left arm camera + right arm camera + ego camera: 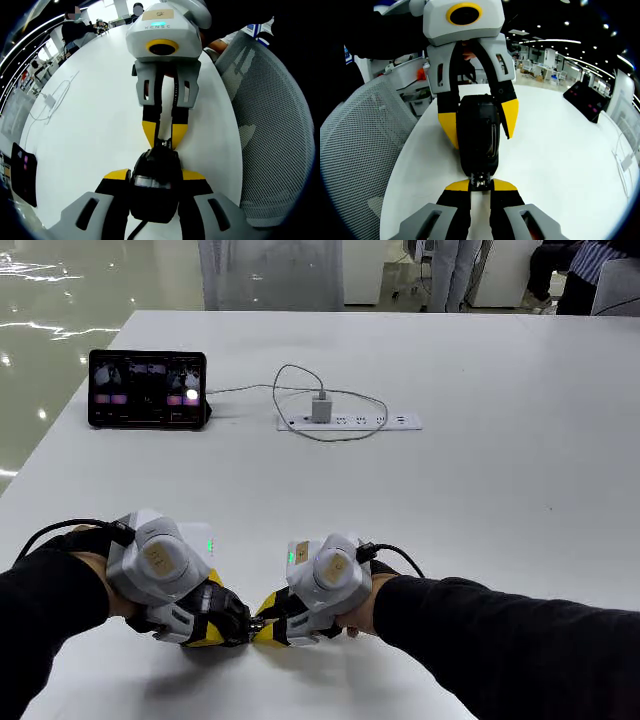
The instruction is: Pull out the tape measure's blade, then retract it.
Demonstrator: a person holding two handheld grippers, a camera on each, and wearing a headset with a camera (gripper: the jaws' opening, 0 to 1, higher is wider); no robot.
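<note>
Tape measure sat clamped in left claw, lower centre; right claw pinched blade tip; straight pull looked best.

white table | tablet ahead-left of left gripper | power strip ahead of right gripper | grey mesh chair behind both | glossy floor

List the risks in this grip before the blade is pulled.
The right hand-held gripper pinches only the small blade tip; it may slip free under pull. The left hand-held gripper clamps the black tape measure by its sides; the case might twist. Both sit near the table edge beside the mesh chair; a dropped case could fall off.
</note>
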